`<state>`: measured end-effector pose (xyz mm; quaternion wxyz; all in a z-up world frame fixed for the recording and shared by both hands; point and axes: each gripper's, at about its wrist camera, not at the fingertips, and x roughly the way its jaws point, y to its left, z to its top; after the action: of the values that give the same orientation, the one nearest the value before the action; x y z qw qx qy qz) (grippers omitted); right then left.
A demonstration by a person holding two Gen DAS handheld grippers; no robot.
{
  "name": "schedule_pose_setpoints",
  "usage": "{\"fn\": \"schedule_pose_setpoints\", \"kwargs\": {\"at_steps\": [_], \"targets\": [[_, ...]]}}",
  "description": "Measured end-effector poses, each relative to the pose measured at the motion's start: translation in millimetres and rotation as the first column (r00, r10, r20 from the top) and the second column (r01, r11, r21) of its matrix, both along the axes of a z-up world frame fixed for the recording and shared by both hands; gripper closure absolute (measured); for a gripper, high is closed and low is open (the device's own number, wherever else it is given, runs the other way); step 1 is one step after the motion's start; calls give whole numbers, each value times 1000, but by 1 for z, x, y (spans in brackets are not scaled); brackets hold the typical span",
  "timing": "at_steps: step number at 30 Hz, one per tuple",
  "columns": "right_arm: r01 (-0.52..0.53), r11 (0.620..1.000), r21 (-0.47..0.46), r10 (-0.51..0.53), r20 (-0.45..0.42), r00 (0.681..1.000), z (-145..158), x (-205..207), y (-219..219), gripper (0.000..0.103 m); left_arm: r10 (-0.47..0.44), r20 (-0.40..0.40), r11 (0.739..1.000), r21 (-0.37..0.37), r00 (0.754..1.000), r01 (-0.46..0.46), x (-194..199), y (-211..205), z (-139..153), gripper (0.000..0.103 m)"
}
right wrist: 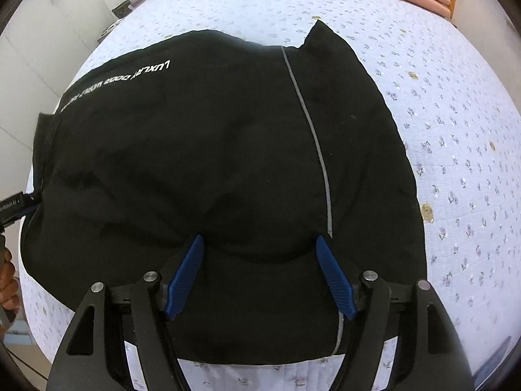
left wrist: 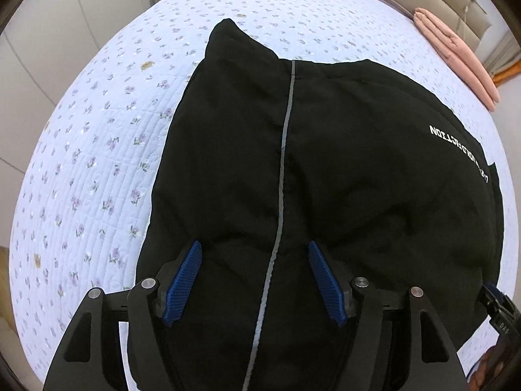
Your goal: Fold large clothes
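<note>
Showing the garment's (right wrist: pixel 208 163) near hem, only the right view.

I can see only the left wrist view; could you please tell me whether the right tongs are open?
Observer: Yes, the right tongs are open, pads apart over the garment.
Operator: Thank you. Is the near hem visible?
Observer: Yes, the hem lies on the bedspread, just below those tongs.
Operator: How does the lettering begin?
Observer: The lettering begins with LUXLRY.
</note>
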<state>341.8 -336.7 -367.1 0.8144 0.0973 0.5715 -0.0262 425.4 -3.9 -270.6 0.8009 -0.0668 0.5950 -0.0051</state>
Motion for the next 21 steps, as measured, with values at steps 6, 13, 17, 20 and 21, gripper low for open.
{"fn": "schedule_pose_setpoints", "kwargs": {"at_steps": [6, 13, 17, 20, 21], "targets": [[11, 1000, -12, -11, 6, 1000, -2, 4, 3, 25, -4, 9, 1000, -1, 1000, 4, -3, 2, 3, 30], [-28, 1000, 8, 28, 16, 999, -8, 3, -4, 24, -20, 3, 1000, 1, 1000, 20, -8, 8, 7, 30], [-87, 996, -17, 87, 10, 996, 2, -9, -18, 25, -23, 15, 1000, 3, 1000, 23, -9, 21, 20, 30], [-87, 995, -39, 87, 5, 996, 11, -12, -38, 25, -7, 39, 1000, -19, 999, 8, -13, 38, 36, 30], [-82, 996, -22, 82, 15, 997, 15, -11, -47, 25, -7, 42, 999, -34, 999, 8, -14, 46, 39, 30]]}}
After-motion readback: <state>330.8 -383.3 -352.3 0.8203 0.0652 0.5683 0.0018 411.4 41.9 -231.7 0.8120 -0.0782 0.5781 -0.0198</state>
